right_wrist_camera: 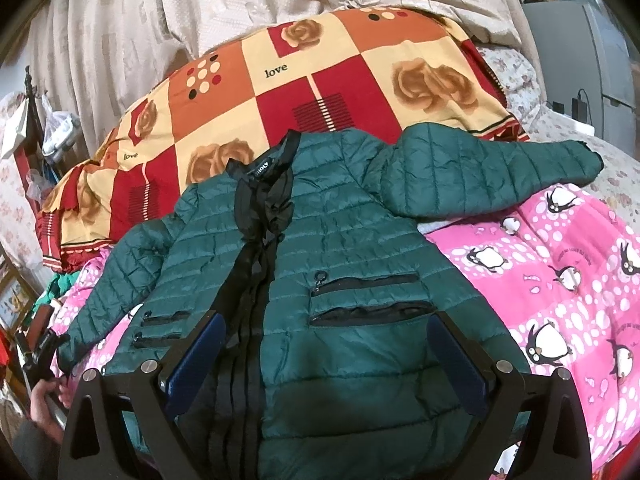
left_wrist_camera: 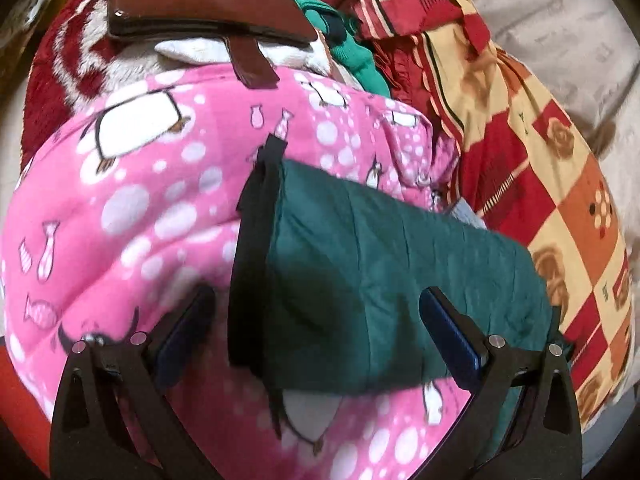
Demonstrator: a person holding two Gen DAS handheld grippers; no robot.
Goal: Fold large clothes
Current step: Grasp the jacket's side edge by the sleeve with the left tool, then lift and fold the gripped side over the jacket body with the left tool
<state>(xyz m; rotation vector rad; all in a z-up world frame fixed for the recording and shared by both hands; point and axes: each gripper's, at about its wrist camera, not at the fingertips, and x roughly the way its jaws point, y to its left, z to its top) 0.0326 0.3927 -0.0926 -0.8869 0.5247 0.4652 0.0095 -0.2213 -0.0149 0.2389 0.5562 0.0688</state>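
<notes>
Hovering: left gripper [left_wrist_camera: 316,324] spread, empty | dark-green quilted puffer jacket [right_wrist_camera: 320,260] sleeve directly beneath, long axis crosswise | right gripper [right_wrist_camera: 324,352] spread over hem

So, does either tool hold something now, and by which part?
Nothing is held. The left tool and the right tool stand open over the green jacket.
</notes>
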